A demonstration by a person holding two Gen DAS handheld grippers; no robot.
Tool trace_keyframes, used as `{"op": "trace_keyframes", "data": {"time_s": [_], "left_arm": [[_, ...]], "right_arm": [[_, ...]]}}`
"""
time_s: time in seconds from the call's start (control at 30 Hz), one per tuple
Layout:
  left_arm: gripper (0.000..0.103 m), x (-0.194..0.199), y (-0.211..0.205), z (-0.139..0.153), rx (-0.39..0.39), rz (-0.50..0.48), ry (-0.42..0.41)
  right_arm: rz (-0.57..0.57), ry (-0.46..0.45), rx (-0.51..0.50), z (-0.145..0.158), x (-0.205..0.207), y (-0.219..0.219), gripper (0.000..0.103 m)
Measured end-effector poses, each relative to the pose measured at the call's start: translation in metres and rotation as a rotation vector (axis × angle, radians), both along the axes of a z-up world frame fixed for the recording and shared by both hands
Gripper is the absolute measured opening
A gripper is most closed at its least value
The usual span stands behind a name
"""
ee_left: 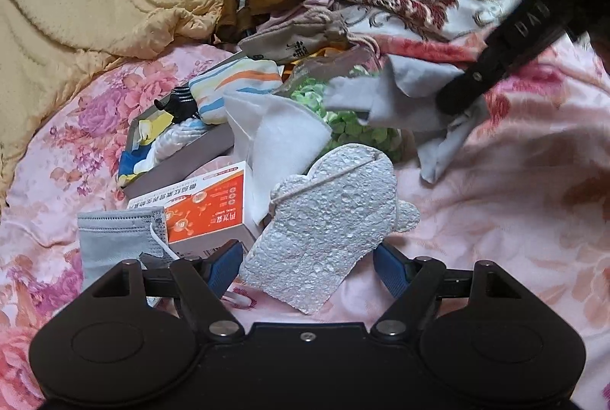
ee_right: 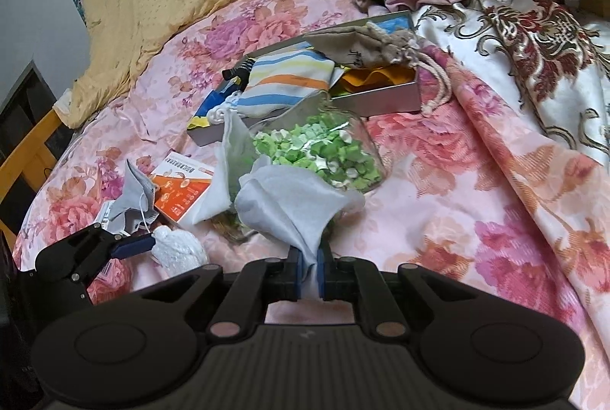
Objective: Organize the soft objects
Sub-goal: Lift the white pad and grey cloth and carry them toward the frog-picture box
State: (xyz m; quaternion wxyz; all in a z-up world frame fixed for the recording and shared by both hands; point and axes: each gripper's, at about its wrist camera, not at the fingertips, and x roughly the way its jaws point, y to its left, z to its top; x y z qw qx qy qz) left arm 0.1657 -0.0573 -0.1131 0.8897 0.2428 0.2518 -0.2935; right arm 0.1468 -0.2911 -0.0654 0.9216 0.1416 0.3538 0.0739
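White cloth point(ee_right: 282, 208) sits pinched in our right gripper point(ee_right: 309, 272), draped just in front of the jar of green paper stars point(ee_right: 324, 154). Our left gripper point(ee_left: 309, 265) spreads wide around a white sponge mitt point(ee_left: 328, 219), left of that jar.

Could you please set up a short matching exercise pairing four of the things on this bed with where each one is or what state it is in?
Things:
1. white cloth
2. white sponge
3. striped pouch
4. grey face mask

States:
A. lying in the grey box
B. between the open left gripper fingers
C. pinched in the shut right gripper
D. beside the orange carton

Pairs: 1-C, 2-B, 3-A, 4-D
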Motion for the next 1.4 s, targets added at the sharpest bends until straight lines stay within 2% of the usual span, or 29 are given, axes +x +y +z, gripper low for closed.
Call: {"op": "trace_keyframes", "data": {"time_s": [0.2, 0.37, 0.57, 0.73, 0.97, 1.07, 1.4], "left_arm": [[0.077, 0.003, 0.004, 0.006, -0.102, 0.018, 0.051], [0.076, 0.007, 0.008, 0.006, -0.194, 0.034, 0.137], [0.076, 0.015, 0.020, 0.011, -0.389, 0.060, 0.272], [0.076, 0.011, 0.018, 0.012, -0.395, 0.070, 0.248], [0.076, 0.011, 0.021, 0.013, -0.473, 0.089, 0.307], [0.076, 0.010, 0.019, 0.017, -0.489, 0.109, 0.317], [0.076, 0.010, 0.022, 0.046, -0.587, 0.205, 0.261]], "right_arm": [[0.001, -0.017, -0.020, 0.001, -0.010, -0.005, 0.009], [0.003, -0.024, -0.017, 0.001, -0.017, -0.006, 0.008], [0.026, -0.048, -0.032, 0.004, -0.025, -0.006, 0.008], [0.053, -0.061, -0.058, 0.004, -0.030, -0.002, 0.008], [0.118, -0.148, -0.164, 0.016, -0.040, 0.011, 0.008], [0.135, -0.171, -0.174, 0.022, -0.041, 0.013, 0.008], [0.156, -0.236, -0.201, 0.044, -0.034, 0.013, 0.008]]}}
